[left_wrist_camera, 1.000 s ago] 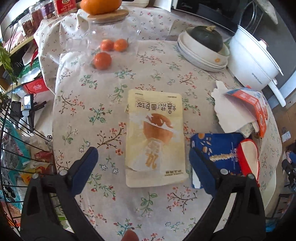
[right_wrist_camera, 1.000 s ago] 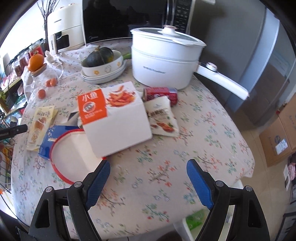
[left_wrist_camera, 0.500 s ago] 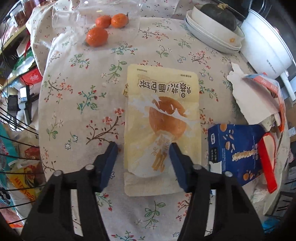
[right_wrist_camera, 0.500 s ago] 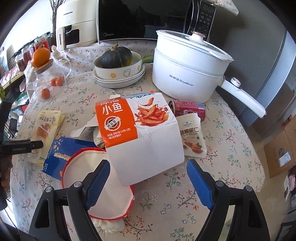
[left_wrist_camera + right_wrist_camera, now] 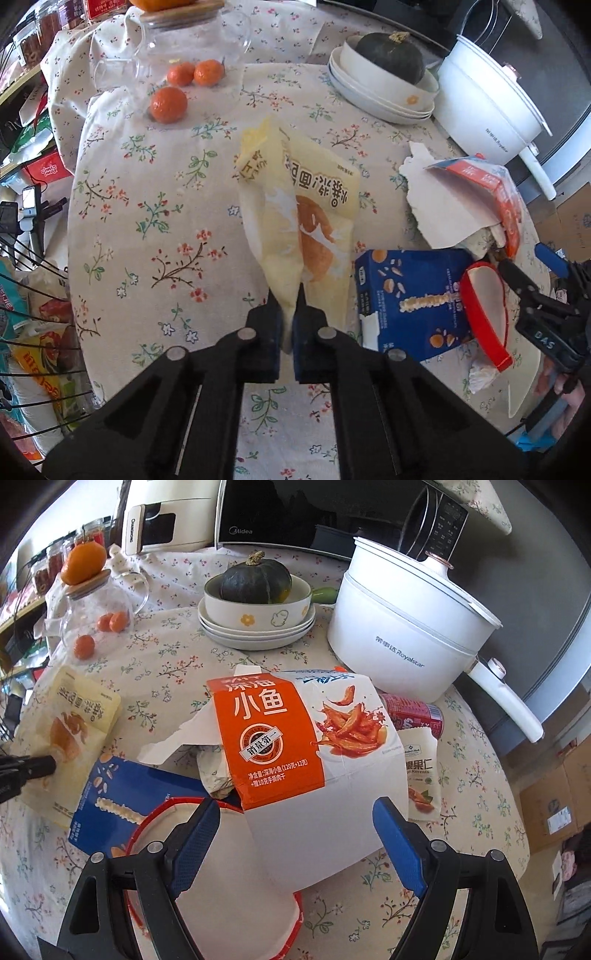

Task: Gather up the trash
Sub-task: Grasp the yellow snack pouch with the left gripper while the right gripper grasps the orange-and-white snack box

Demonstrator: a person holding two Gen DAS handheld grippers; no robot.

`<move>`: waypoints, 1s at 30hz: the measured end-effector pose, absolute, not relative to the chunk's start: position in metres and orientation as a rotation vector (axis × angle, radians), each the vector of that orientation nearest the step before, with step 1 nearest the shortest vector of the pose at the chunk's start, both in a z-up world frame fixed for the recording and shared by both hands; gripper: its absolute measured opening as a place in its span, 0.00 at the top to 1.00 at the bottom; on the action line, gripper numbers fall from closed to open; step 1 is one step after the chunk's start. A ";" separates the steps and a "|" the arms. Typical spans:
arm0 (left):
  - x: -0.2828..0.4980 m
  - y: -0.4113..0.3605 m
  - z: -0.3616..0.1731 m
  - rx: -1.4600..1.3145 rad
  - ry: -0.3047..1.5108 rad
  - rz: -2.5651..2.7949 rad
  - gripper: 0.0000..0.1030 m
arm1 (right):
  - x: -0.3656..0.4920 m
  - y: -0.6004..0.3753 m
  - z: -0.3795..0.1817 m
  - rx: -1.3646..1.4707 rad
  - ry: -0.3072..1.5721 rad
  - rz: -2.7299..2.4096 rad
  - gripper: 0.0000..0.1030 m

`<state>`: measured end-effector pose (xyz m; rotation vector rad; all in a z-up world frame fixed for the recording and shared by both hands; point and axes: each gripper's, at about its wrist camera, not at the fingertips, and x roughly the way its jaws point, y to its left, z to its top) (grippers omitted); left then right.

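A home kitchen or dining corner: a round table (image 5: 177, 672) under a floral cloth fills the frame, a microwave (image 5: 317, 513) and white electric pot (image 5: 406, 635) stand at the top, stacked bowls (image 5: 255, 624) hold a squash (image 5: 255, 578), and jars (image 5: 48, 565) crowd the upper left.

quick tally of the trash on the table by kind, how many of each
snack pouches: 2, yellow pouch, nut pouch
cartons: 2, orange-and-white box, blue box
red-rimmed paper bowl: 1
red can: 1
total: 6
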<state>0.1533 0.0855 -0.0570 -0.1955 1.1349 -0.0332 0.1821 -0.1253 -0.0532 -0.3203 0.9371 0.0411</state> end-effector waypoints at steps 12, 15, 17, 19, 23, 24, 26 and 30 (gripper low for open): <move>0.131 0.087 -0.010 -0.202 0.987 -0.087 0.95 | 0.180 -0.140 -0.052 -0.297 0.948 0.037 0.64; 0.126 0.089 -0.002 -0.221 0.958 -0.101 0.95 | 0.176 -0.151 -0.039 -0.255 0.928 0.041 0.82; 0.123 0.090 0.003 -0.233 0.941 -0.110 0.95 | 0.174 -0.160 -0.030 -0.222 0.906 0.039 0.83; 0.120 0.090 0.006 -0.248 0.925 -0.120 0.95 | 0.172 -0.168 -0.019 -0.183 0.881 0.039 0.87; 0.115 0.085 0.015 -0.268 0.896 -0.146 0.95 | 0.161 -0.181 0.007 -0.125 0.822 0.049 0.89; 0.113 0.084 0.016 -0.268 0.890 -0.151 0.95 | 0.158 -0.183 0.012 -0.120 0.810 0.053 0.90; 0.110 0.080 0.019 -0.269 0.883 -0.164 0.95 | 0.153 -0.187 0.022 -0.113 0.798 0.060 0.90; 0.105 0.071 0.022 -0.262 0.879 -0.197 0.95 | 0.139 -0.194 0.035 -0.112 0.786 0.073 0.90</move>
